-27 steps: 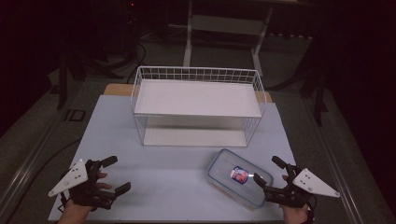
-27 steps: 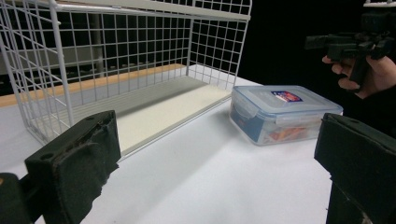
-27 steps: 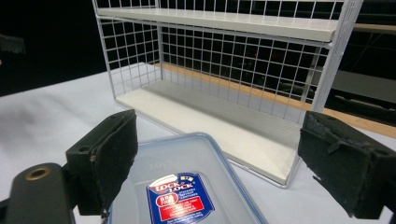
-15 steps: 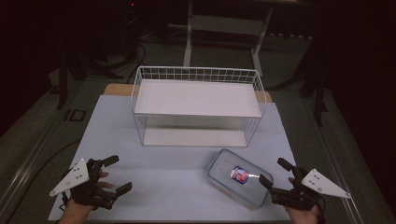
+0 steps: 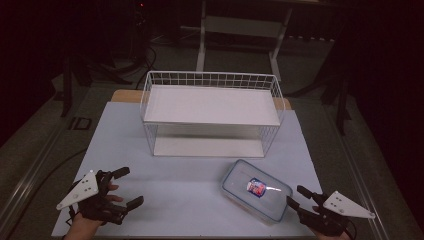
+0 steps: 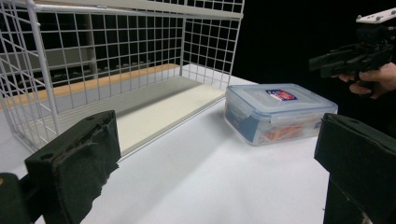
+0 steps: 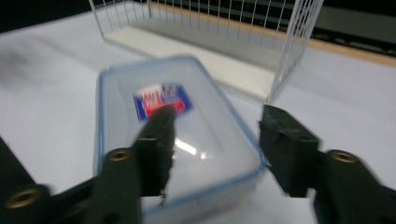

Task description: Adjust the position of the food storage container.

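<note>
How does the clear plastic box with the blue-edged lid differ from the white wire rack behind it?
The clear plastic lidded box is low, closed all round and has something orange inside; the white wire shelf rack is taller, open-meshed and bare on both shelves. The box sits askew near the front of the white table, while the rack stands square further back. The box is far smaller than the rack. Both are rectangular and rest flat on the table.

One lidded box (image 5: 256, 190); one wire rack (image 5: 212, 115)
</note>
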Demonstrator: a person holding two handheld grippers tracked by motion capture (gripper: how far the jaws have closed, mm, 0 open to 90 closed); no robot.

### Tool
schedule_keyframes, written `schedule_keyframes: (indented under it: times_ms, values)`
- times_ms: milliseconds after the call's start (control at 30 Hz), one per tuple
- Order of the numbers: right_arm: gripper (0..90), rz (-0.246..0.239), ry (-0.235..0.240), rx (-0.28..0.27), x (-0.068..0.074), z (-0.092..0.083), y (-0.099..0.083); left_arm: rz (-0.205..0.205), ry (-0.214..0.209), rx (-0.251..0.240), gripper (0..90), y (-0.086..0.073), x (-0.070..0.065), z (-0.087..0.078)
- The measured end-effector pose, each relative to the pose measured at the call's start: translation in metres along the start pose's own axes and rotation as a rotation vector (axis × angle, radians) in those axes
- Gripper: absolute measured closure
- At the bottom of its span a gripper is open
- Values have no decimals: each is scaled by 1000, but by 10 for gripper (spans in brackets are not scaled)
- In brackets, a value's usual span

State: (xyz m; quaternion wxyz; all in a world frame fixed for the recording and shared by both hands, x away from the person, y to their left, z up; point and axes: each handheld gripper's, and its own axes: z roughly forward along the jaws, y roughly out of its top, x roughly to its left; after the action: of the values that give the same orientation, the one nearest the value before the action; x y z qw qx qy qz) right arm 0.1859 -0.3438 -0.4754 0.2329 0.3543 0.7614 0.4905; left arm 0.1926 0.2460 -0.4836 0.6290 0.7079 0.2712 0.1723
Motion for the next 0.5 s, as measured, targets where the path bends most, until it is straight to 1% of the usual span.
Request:
schedule_keyframes:
  times_ms: [33,67,133,200,267,300,333,400,433,467,500]
  values:
    - [591,-3,-8,19,-2,-3,-5,-1,1,0,3,0,0,0]
    - [622,-2,-5,28,-3,-4,-8,-1,0,-1,3,0,0,0]
    - [711,-2,-11,52,-4,-6,-13,0,0,1,3,0,0,0]
    - [795,7,-8,77,-6,-8,-18,0,-3,2,3,0,0,1]
    - [854,23,-8,97,-8,-8,-23,1,-2,2,3,0,0,0]
    - [854,23,-8,97,-8,-8,-23,1,-2,1,3,0,0,0]
    - [895,32,-6,117,-10,-6,-28,0,-4,0,3,0,0,1]
    - [895,35,-3,132,-11,-4,-32,1,-9,3,3,0,0,1]
    - [896,45,0,141,-12,-2,-33,1,-9,3,3,0,0,1]
    - [896,45,0,141,-12,-2,-33,2,-9,5,3,0,0,2]
    - [897,54,0,150,-13,2,-36,2,-9,5,3,0,0,2]
